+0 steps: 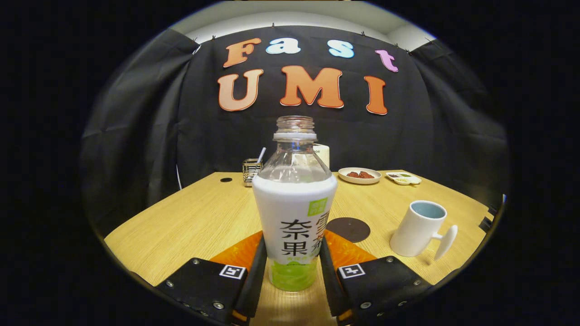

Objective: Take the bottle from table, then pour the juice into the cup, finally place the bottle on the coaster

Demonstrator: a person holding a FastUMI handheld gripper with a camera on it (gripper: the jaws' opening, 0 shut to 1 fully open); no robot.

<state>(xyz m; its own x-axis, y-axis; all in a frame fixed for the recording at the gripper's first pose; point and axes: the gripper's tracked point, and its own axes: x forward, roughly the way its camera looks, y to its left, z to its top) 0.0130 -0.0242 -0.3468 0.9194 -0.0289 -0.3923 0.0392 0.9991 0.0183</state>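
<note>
Wooden table (190, 222) with a pale grain runs across the lower half of the frame, backed by the booth's black cloth wall. At centre bottom stands the clear plastic bottle with a white-and-green label (294, 213), upright, uncapped, its long axis vertical, its base seemingly resting on the table. The hand-held gripper (292, 280) has its two black fingers (254, 276) one on each side of the bottle's lower body, touching or very nearly touching the label; I judge it closed on the bottle, ready for the lift. The bottle sits directly between the fingers, so the coming move is straight up, then to the right. Lower right of centre, just beyond the right finger, lies the dark round coaster (348, 229), flat on the wood. Further right stands the white ceramic cup with a flat handle (419, 230), mouth up, well apart from the bottle and clear of the coaster. Open table lies between them, so a swing to the right looks unobstructed. Toward the back, a wire holder (250, 171) and two small dishes (360, 175) sit near the far edge, out of the way.
</note>
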